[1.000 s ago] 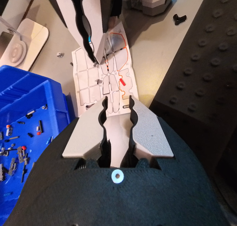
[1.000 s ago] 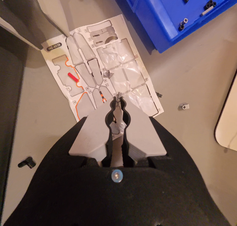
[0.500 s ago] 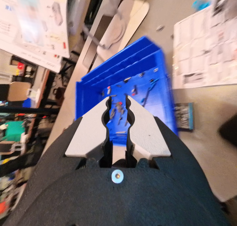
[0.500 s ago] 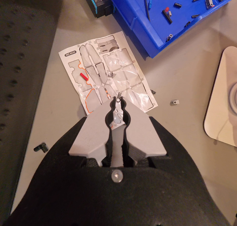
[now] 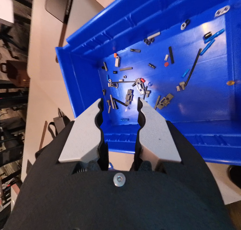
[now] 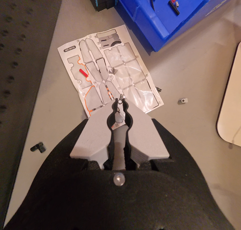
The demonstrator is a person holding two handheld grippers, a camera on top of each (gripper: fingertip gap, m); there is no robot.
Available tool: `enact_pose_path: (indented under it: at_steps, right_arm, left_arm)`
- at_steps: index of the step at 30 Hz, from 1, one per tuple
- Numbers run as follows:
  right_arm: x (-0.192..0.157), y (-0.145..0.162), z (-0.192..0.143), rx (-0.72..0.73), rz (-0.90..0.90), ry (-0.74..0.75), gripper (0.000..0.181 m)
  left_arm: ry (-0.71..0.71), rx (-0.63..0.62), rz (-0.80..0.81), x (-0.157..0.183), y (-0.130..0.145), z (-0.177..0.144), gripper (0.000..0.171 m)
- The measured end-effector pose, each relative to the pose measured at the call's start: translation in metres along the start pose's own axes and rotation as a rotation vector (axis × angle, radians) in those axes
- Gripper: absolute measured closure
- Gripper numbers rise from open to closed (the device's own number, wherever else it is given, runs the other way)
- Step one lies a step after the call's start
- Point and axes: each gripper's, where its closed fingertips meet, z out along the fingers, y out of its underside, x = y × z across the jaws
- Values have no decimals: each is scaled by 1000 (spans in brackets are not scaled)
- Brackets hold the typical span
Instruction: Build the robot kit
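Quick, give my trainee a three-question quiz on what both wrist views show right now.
1. True or false: the right gripper pinches a small grey piece.
2. The left gripper is over: A) the sticker sheet B) the blue bin C) the black mat
3. Fill in: the red piece lies on the ____.

Key: 1 true; 2 B; 3 sticker sheet.
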Motion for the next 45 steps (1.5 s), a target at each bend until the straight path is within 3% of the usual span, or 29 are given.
enact_pose_path:
  at_steps: [8,15,25,32,36,43,45]
  right_arm:
    - [3,2,-2,22,23,-13,176]
    - [6,4,-3,27,40,-19,176]
    - [5,8,2,15,46,-30,176]
    - [8,11,1,16,50,-26,176]
    - [10,12,-1,17,53,-20,176]
    - [9,10,-2,23,48,-23,176]
    - [9,10,-2,21,46,-25,176]
  left_arm:
    - [219,-91,73,23,11,45,140]
    - [354,-188,102,42,21,69,140]
    - [437,-265,183,51,18,80,143]
    - [460,-249,206,55,13,85,164]
    - [475,-238,219,57,11,81,164]
    - [592,-89,223,79,-13,54,163]
    - [544,-99,229,72,-12,54,133]
